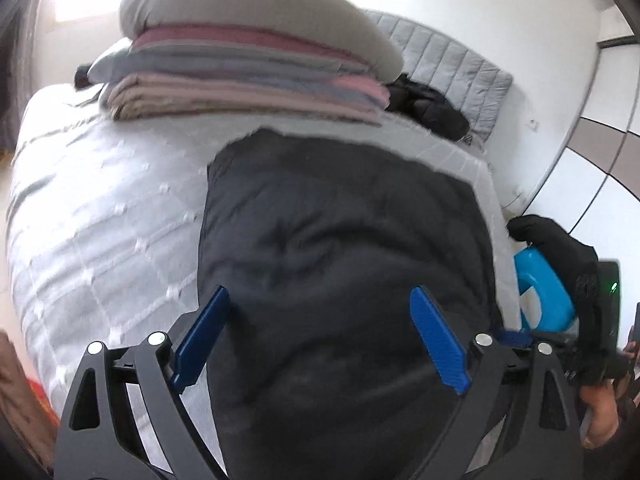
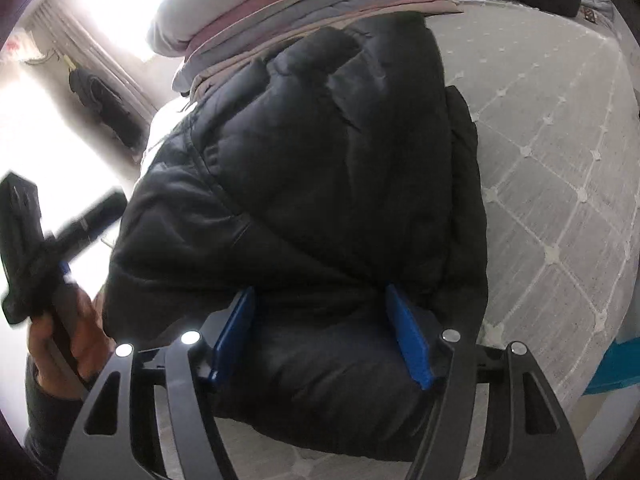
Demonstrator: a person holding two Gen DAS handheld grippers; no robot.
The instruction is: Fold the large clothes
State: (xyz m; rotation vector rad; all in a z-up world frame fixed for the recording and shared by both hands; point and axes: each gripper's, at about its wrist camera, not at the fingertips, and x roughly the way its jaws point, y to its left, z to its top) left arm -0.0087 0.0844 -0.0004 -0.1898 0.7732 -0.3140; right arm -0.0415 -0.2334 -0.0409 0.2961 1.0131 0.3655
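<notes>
While both grippers, left gripper [image 1: 320, 336] & right gripper [image 2: 320, 336], hover with fingers spread, puffy black down jacket [image 2: 320, 184] may spring open near bed [image 1: 100, 208] edge.

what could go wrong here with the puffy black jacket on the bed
The black puffer jacket looks thick and springy, so a fold may puff open again once let go. Both the left claw and right claw are open, holding nothing. Its far end lies close to the stack of folded bedding, which a push could nudge.
</notes>
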